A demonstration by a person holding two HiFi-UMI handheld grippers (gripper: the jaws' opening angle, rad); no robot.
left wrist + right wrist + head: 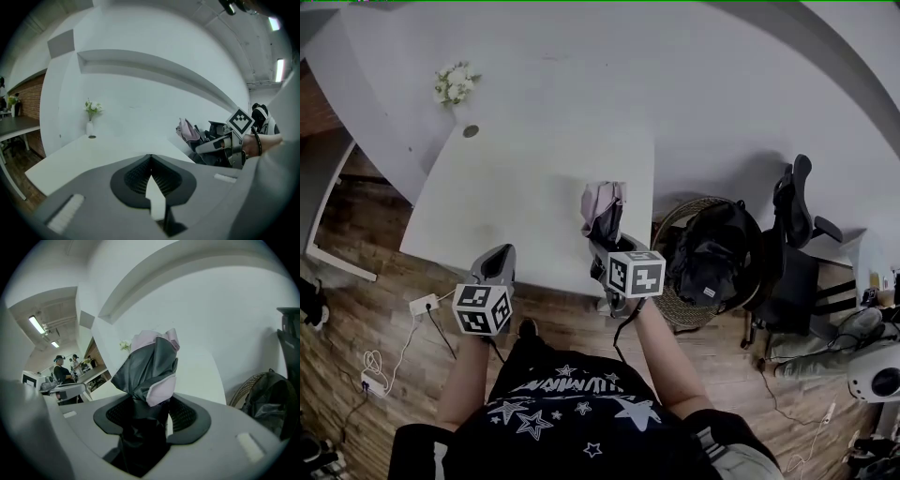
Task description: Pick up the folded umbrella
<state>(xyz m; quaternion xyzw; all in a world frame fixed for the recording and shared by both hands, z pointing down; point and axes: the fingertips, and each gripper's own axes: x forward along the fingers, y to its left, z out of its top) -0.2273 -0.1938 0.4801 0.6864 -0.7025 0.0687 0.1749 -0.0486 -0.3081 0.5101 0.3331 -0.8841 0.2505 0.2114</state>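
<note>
The folded umbrella (pixel 602 211), pink and dark grey fabric, stands up out of my right gripper (pixel 605 246) over the near right edge of the white table (pixel 534 187). In the right gripper view the jaws are shut on the umbrella (pixel 150 366) low down, and its bunched top rises above my right gripper (pixel 145 414). My left gripper (pixel 497 264) hangs at the table's front edge, to the left of the umbrella. Its jaws (pixel 150 164) meet at the tips with nothing between them. The left gripper view also shows the umbrella (pixel 189 131) at the right, held off the table.
A small vase of white flowers (pixel 456 84) stands at the table's far left. A wicker basket holding a black backpack (pixel 708 253) sits right of the table, with a black office chair (pixel 797 244) beyond it. A power strip (pixel 424 304) and cables lie on the wooden floor.
</note>
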